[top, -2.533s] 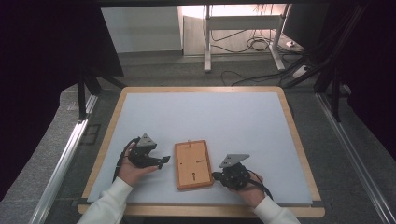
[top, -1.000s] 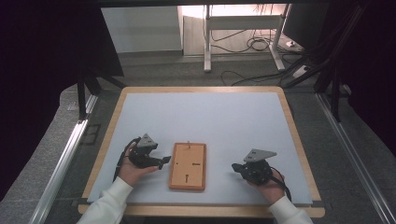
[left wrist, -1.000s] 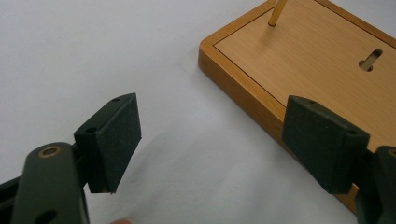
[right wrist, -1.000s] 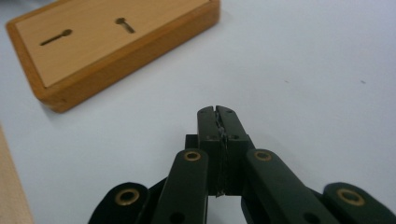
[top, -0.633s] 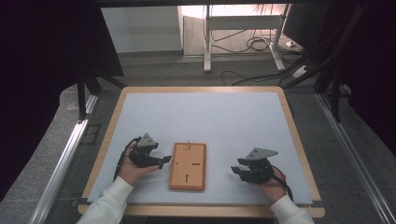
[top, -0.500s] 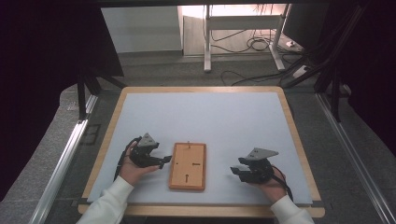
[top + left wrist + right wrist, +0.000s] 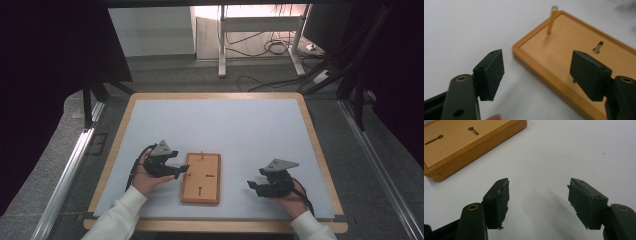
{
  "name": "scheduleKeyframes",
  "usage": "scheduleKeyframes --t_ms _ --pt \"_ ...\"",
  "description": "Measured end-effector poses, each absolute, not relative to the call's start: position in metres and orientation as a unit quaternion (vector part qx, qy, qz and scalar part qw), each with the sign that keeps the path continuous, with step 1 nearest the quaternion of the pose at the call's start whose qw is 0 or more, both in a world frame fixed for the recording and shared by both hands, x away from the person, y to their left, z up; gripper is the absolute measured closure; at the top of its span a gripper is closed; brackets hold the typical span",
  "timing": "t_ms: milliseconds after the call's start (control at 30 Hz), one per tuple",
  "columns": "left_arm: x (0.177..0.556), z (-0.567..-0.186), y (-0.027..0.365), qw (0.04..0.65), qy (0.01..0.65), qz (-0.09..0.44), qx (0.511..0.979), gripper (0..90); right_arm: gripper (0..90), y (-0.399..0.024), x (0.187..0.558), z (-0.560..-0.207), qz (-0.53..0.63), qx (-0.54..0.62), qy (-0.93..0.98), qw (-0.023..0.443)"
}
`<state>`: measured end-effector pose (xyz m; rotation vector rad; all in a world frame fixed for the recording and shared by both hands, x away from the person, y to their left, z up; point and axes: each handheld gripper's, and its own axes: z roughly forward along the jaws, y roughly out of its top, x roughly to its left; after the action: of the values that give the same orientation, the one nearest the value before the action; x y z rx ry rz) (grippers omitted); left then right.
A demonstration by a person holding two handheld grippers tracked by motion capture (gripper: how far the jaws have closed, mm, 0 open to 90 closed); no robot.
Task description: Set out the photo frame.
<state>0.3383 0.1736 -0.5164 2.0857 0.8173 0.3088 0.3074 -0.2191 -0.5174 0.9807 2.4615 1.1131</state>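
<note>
A flat wooden board (image 7: 201, 177) with two keyhole slots (image 7: 598, 47) lies on the white mat. A thin upright peg (image 7: 552, 21) stands near its far edge. My left gripper (image 7: 183, 170) is at the board's left side, open. Its jaws have just been closing a little, and they straddle the board's long edge (image 7: 537, 57) without pressing on it. One pad (image 7: 491, 72) hangs over the mat, the other over the wood. My right gripper (image 7: 253, 186) rests on the mat, a short gap to the right of the board (image 7: 469, 142). Its jaws have just been opening and stand open (image 7: 539, 182) with nothing between them.
The white mat (image 7: 215, 130) sits in a wooden frame (image 7: 312, 135) on a grey table. Metal rails (image 7: 70, 170) run along both sides. Desk legs and cables (image 7: 270, 47) lie on the floor beyond the far edge.
My right gripper left the board's right edge and moved right across the mat; the board ended up slightly further left and straighter. In the last second both hands stayed about where they were.
</note>
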Motion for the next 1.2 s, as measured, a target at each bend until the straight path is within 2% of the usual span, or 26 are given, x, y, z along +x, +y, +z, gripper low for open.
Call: scheduleKeyframes --t_ms 767,867,900,1200 --pt "0.377 -0.515 0.127 0.419 0.281 0.1 0.857 42.9 32.4 -0.219 0.302 -0.524 0.366 0.336 0.857 0.138" --pt "0.38 -0.517 0.123 0.413 0.276 0.094 0.863 50.1 32.4 -0.219 0.302 -0.524 0.364 0.336 0.857 0.138" --pt "0.38 -0.518 0.121 0.414 0.276 0.092 0.862 55.6 32.4 -0.22 0.302 -0.524 0.363 0.337 0.858 0.139" --pt "0.382 -0.52 0.121 0.409 0.272 0.09 0.867 70.6 32.4 -0.219 0.302 -0.525 0.361 0.336 0.858 0.141"
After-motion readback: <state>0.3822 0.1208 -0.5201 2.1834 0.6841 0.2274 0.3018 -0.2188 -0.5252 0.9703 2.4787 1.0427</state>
